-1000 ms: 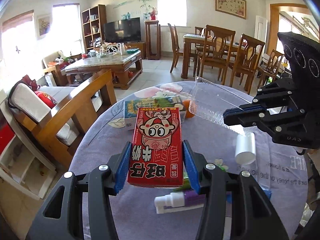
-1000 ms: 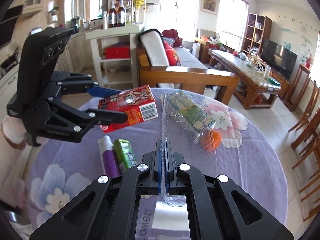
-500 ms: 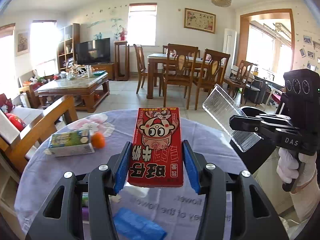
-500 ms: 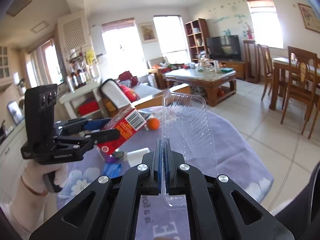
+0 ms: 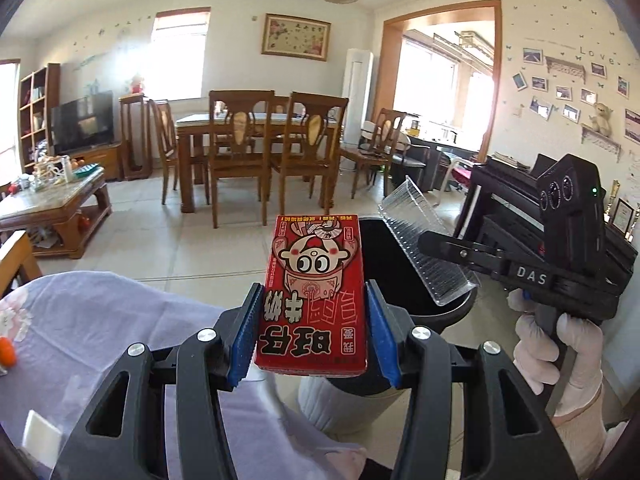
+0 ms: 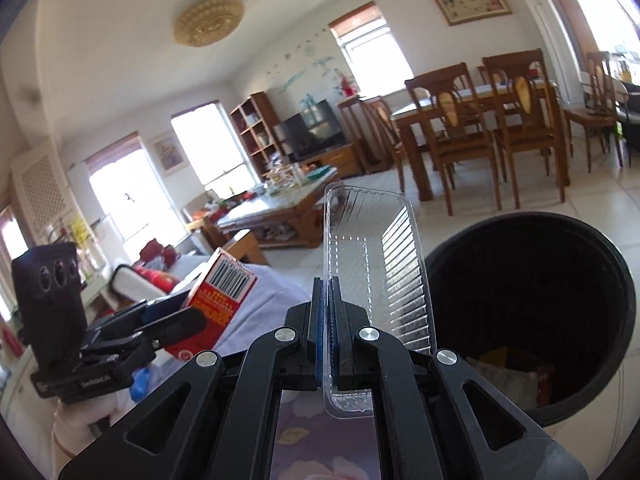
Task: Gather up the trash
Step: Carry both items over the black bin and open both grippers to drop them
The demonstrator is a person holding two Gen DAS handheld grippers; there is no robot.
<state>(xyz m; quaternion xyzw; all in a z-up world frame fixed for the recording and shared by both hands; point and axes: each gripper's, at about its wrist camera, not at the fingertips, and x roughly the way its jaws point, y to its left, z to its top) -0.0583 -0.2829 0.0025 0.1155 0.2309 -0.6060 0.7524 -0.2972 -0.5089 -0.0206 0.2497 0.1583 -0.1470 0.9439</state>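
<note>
Left wrist view: I have my left claw (image 5: 312, 320) clamped on the red milk carton (image 5: 314, 292), its blue pads (image 5: 245, 334) pressed against both long sides. The carton stands upright between them, cartoon face towards me, print upside down. Just behind and below it I see the black trash bin (image 5: 440, 304), so the carton sits at the bin's near rim, above the edge of the worktop (image 5: 100, 320) with its lilac floral cloth. A small orange fruit (image 5: 7, 351) lies on the cloth at the far left. On the right a white-gloved hand (image 5: 552, 356) carries my right claw (image 5: 444, 246), which pinches the clear plastic tray (image 5: 424, 248); the tray slants down over the bin's opening.

In the right wrist view, the right claw (image 6: 328, 316) is fully closed on one thin wall of the clear plastic tray (image 6: 376, 264), which stands on edge and rises past the fingertips. The trash bin (image 6: 592, 280) gapes just to the right, with some scraps (image 6: 508, 376) in the bottom. At lower left I see the left claw (image 6: 176, 316) holding the carton (image 6: 216, 300), barcode end up, over the cloth-covered worktop (image 6: 272, 288).
</note>
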